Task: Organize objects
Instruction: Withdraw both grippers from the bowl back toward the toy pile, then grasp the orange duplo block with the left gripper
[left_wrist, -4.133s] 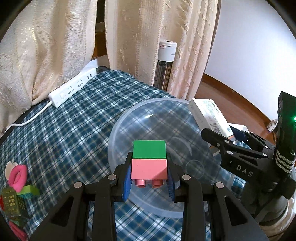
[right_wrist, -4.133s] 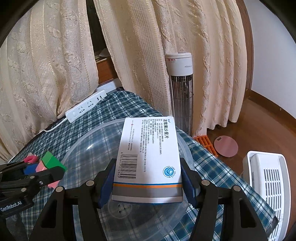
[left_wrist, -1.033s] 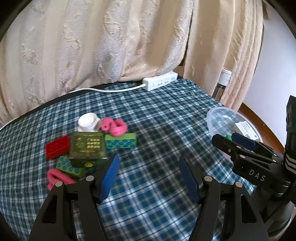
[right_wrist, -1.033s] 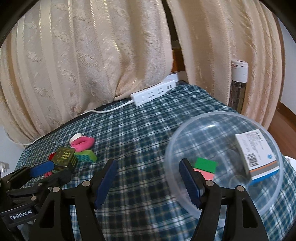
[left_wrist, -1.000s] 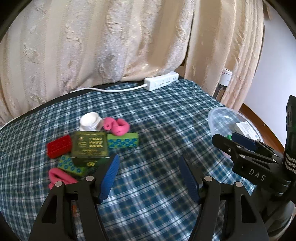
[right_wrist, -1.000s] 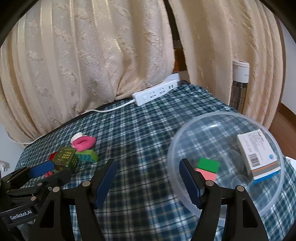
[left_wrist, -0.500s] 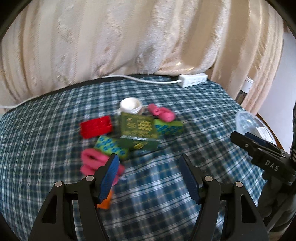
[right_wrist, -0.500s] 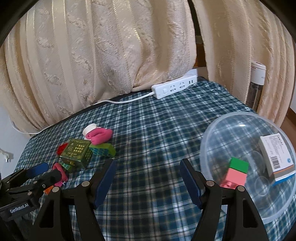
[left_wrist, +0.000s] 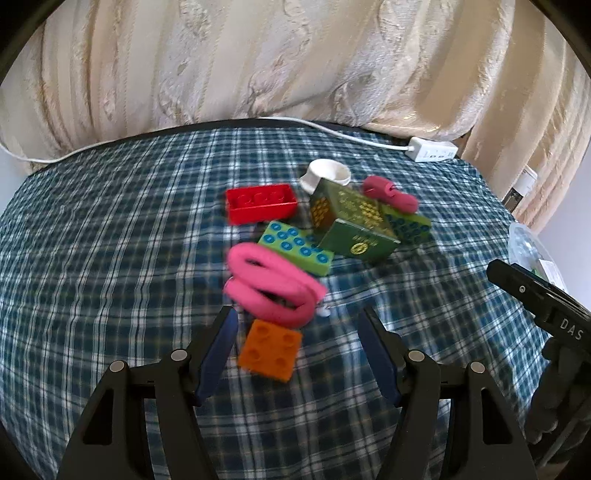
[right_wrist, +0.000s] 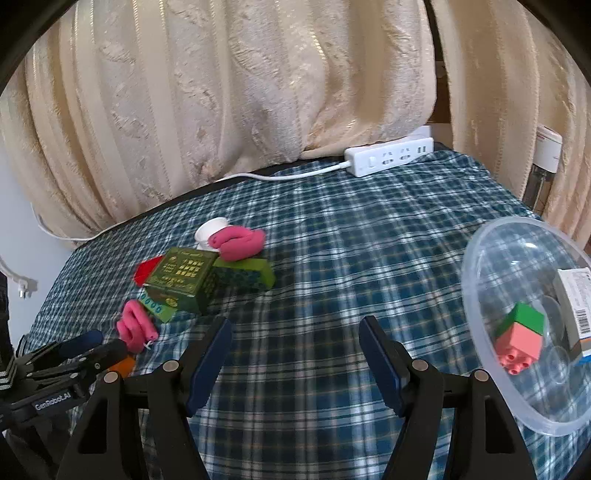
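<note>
Now | fuzzy pink loop (left_wrist: 271, 291) | studded orange brick (left_wrist: 269, 349) | plaid cloth (left_wrist: 110, 258)

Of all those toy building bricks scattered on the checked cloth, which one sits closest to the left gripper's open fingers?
The orange square brick with four studs. It lies just ahead of the left gripper, nearer its left finger, while the red brick and green blue-dotted bricks lie farther back.

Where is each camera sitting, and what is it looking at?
Left wrist: rides the left claw, looking down at the orange brick and pink band; both fingers show.
Right wrist: rides the right claw, facing plaid cloth beside the clear bowl; both fingers show.
Shared: the green box.
</note>
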